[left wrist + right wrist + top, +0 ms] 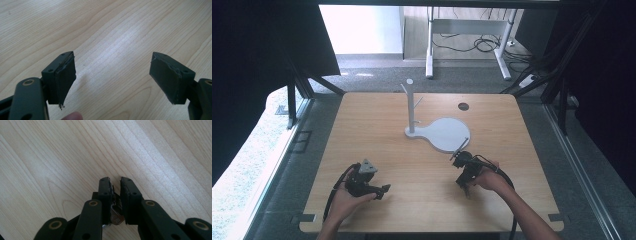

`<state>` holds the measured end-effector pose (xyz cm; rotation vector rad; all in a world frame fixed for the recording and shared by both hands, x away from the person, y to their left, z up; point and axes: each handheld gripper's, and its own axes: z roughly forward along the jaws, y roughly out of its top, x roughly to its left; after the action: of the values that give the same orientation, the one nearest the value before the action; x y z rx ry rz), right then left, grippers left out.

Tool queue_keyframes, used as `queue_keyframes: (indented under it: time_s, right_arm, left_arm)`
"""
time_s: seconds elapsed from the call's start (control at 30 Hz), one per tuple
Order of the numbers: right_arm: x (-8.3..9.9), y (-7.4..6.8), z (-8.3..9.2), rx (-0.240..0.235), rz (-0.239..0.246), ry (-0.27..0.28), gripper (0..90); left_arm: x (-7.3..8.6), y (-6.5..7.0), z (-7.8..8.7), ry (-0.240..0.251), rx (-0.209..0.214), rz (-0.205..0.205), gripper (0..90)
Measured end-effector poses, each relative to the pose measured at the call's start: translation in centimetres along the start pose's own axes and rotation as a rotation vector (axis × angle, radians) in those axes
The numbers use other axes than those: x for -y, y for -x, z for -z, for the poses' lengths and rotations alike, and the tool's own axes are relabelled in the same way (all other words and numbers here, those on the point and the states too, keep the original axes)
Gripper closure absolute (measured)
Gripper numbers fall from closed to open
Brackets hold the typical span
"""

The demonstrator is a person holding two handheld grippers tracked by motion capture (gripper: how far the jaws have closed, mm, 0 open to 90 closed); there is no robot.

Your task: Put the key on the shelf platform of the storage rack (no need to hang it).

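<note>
right gripper (115, 180): drawn nearly together and clamped on a silver metal piece (117, 217), seemingly a key or small tag, though too little exposed to tell. seated deep between the black pads (105, 191) rather than at the tips, probably so that a thin, flat, slippery item cannot twist out. bright, smooth metal against matte, rubbery pad faces with screw holes along the edges. held low over the wooden table (50, 157), jaws angled down at the pale, straight-grained laminate.

left gripper (113, 56): spread wide, nothing between. pad edges frayed and worn, wedge-shaped in profile. parked close above bare tabletop, likely kept ready as a free helper.

seen from the high view: right gripper (464, 167) gripped by the person's right hand (489, 180), just short of the round base of a white stand (447, 134); left gripper (371, 185) well apart at the near left, grey three-cornered plate on top.

white stand: slim upright post (411, 107) with short angled pegs near the top, flat disc base, smooth plastic or painted finish. placed mid-table within reach of both hands; judged to be the hanging target for the clamped piece. small dark round hole (463, 106) in the tabletop behind it.
</note>
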<state>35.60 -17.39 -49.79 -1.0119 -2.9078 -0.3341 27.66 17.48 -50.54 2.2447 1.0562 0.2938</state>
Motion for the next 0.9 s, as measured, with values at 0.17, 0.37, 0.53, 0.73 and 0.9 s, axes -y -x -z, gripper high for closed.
queue_keyframes:
  time_s: [0.17, 0.37, 0.53, 0.73, 0.9]
  right_arm:
    - [0.1, 0.1, 0.0, -0.005, 0.006, -0.015, 87.5]
    - [0.2, 0.0, 0.1, -0.003, 0.018, -0.038, 88.5]
    - [0.3, 0.0, 0.3, -0.007, 0.024, -0.046, 88.9]
    - [0.4, 0.0, 1.2, -0.002, 0.035, -0.051, 89.1]
    - [0.4, -0.4, 2.1, 0.020, 0.043, -0.042, 89.2]
  left_arm:
    - [0.1, -0.1, -0.1, -0.004, -0.001, 0.000, 21.4]
    - [0.1, -0.1, -0.1, -0.002, -0.001, 0.002, 21.4]
    - [0.1, -0.2, 0.0, -0.002, -0.002, 0.004, 21.4]
    - [0.1, -0.3, 0.0, -0.001, -0.004, -0.003, 21.4]
    - [0.1, -0.3, 0.1, 0.001, -0.003, 0.005, 21.3]
